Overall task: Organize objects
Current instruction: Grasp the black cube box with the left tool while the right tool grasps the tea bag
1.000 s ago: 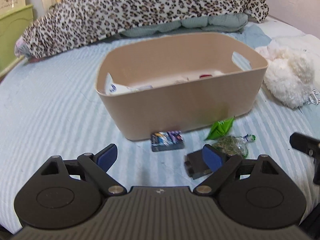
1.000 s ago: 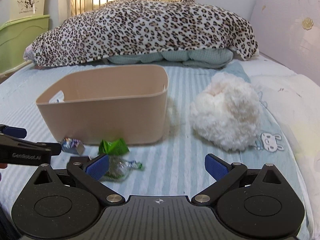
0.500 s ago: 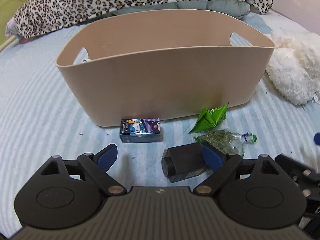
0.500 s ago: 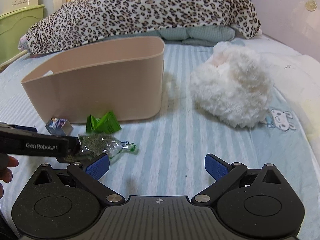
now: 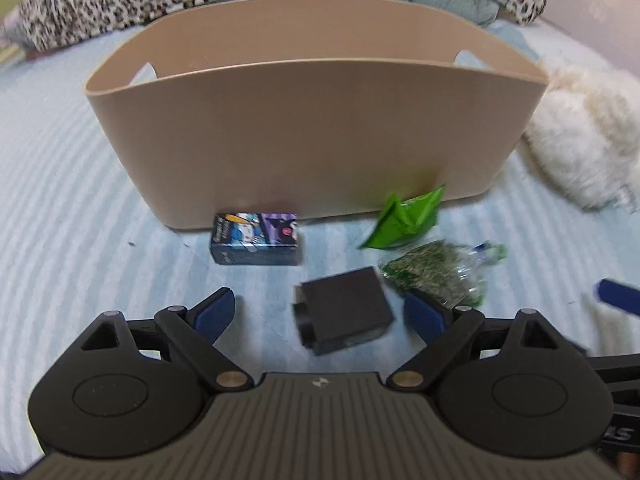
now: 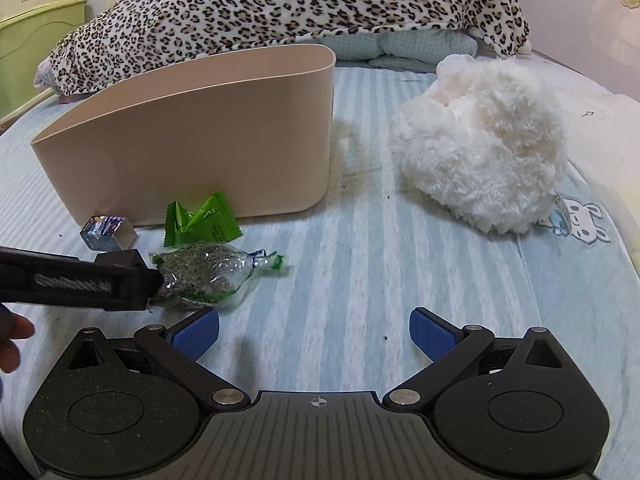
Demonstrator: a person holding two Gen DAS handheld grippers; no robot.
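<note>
Now closing in low on the black box [image 5: 344,316] lying on the bed before the bin [image 5: 312,136], left tool [image 5: 322,314] spread wide around it; likely gripping next. Hovering nearby, right tool [image 6: 314,334] apart and empty.

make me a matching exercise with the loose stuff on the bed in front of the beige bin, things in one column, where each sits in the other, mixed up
Things:
1. small black box
2. blue printed carton
3. green foil packet
4. clear bag of dried green herbs

Places:
A. against the beige plastic bin, towards its right end
B. between the open left gripper fingers
C. against the bin's front wall, left of the packet
D. beside the left gripper's right fingertip

Pairs: 1-B, 2-C, 3-A, 4-D
</note>
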